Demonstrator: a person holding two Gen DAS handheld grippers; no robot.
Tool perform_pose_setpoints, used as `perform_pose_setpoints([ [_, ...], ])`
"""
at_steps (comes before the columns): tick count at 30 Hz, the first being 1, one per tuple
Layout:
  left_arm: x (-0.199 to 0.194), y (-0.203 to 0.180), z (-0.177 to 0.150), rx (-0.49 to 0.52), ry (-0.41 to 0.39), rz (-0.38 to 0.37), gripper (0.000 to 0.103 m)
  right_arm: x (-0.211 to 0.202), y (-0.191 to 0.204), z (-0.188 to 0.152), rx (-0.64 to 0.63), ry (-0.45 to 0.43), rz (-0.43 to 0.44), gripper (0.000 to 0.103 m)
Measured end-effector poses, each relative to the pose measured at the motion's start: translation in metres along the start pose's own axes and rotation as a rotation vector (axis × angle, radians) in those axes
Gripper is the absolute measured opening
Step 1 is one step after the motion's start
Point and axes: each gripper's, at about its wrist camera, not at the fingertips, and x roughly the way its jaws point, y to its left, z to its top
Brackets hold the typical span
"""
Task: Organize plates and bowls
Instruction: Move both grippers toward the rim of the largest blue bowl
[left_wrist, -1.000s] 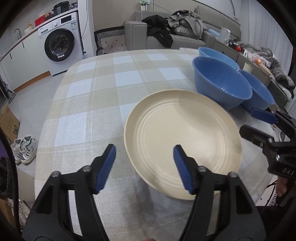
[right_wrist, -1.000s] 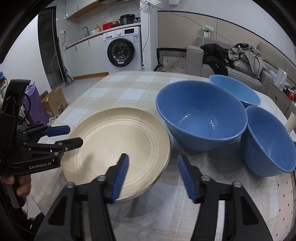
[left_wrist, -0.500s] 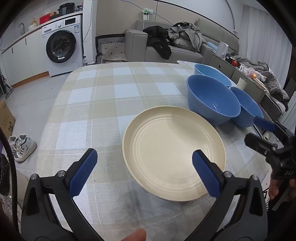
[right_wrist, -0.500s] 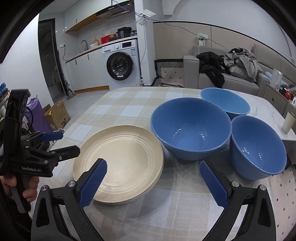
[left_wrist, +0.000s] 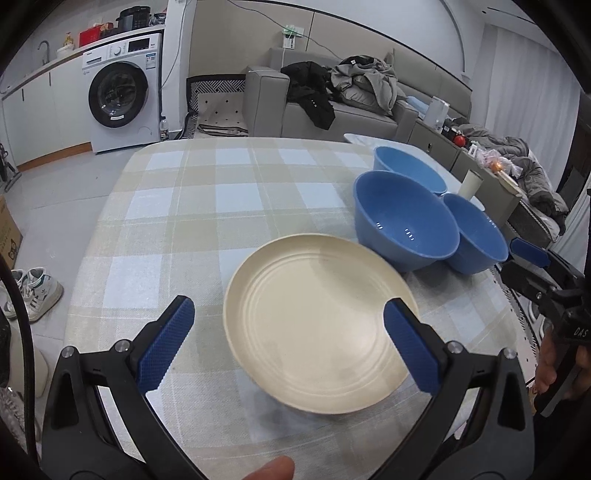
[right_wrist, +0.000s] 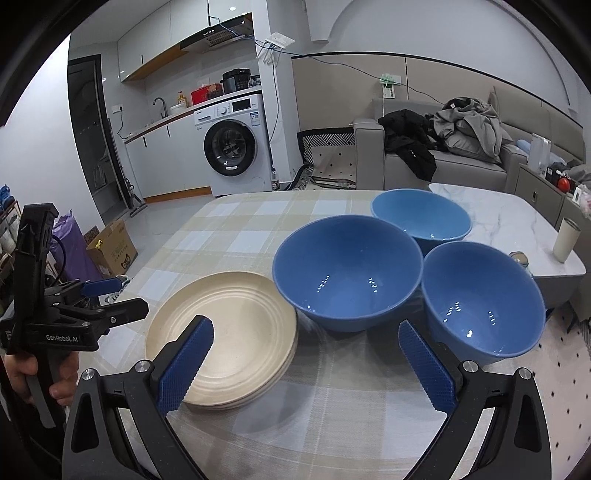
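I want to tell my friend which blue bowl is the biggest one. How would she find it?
Look at the checked tablecloth and find the cream plates. Three blue bowls sit beside them; the biggest bowl is the one right next to the plates. It is wider than the paler far bowl and the near-edge bowl.

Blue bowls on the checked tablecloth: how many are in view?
3. The largest blue plastic bowl sits beside the cream plate stack; a lighter blue bowl behind it; a third blue bowl on its right. None appears hidden.
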Motion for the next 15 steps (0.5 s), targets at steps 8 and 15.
perform_pose_setpoints([
  [8,-0.003,-0.035,0.022,0.047,-0.010,-0.024,0.102,-0.031,-0.025,0.022,0.045,-0.037,-0.006,0.102],
  [15,-0.009,-0.062,0.049,0.074,-0.037,-0.044,0.102,-0.054,-0.054,0.037,0.107,-0.063,-0.022,0.102],
])
